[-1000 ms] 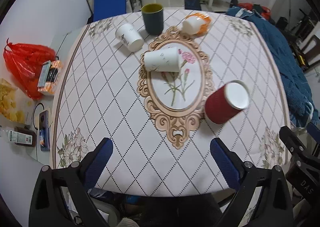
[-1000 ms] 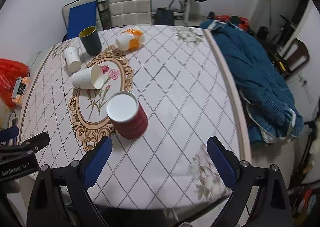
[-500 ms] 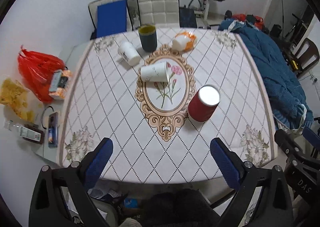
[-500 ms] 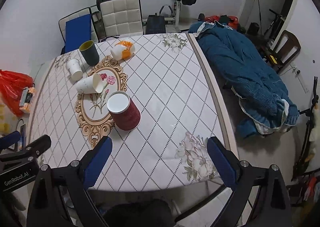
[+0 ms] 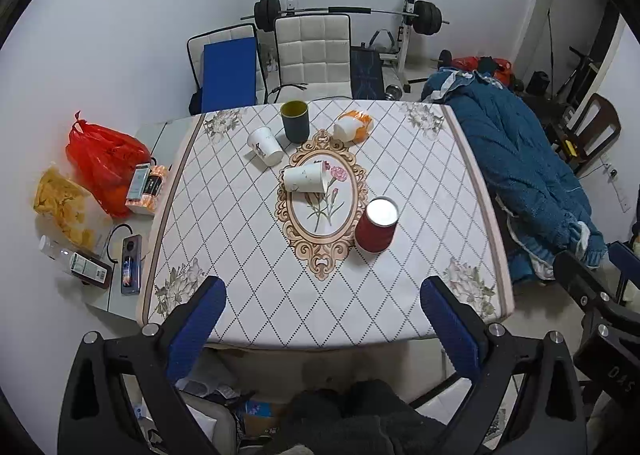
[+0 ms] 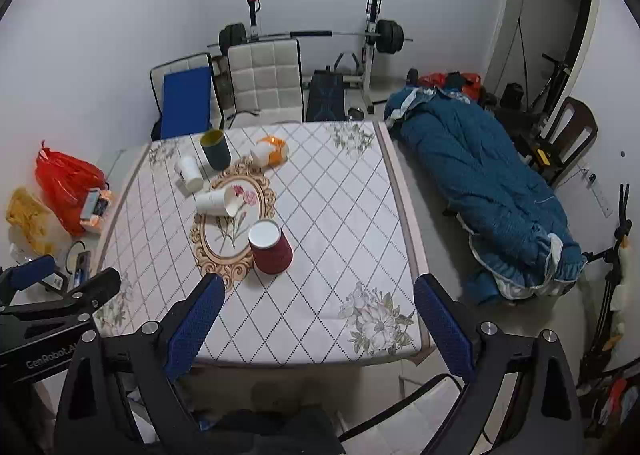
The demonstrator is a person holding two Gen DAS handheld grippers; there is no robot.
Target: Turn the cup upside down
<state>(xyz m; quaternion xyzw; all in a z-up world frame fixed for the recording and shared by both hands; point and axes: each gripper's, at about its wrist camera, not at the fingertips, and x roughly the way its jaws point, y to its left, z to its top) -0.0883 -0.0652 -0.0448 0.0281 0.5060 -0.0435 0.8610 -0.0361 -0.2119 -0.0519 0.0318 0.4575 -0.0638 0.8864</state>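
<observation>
A red paper cup [image 5: 377, 226] stands upside down, white base up, on the patterned table [image 5: 248, 255] beside the oval motif; it also shows in the right wrist view [image 6: 270, 248]. My left gripper [image 5: 323, 309] is open and empty, held high above and behind the table's near edge. My right gripper [image 6: 317, 303] is open and empty too, equally far back from the cup. A white paper cup [image 5: 305, 178] lies on its side on the motif.
A second white cup [image 5: 264, 145] lies on its side, a dark green cup [image 5: 295, 121] stands upright and an orange-white cup [image 5: 353, 125] lies at the table's far side. Chairs [image 5: 314, 55] stand behind. A blue blanket [image 6: 480, 183] lies right; bags [image 5: 102, 161] lie left.
Both grippers have pulled back and up from the table, so the table and cups look smaller and farther. The cups have not moved.
</observation>
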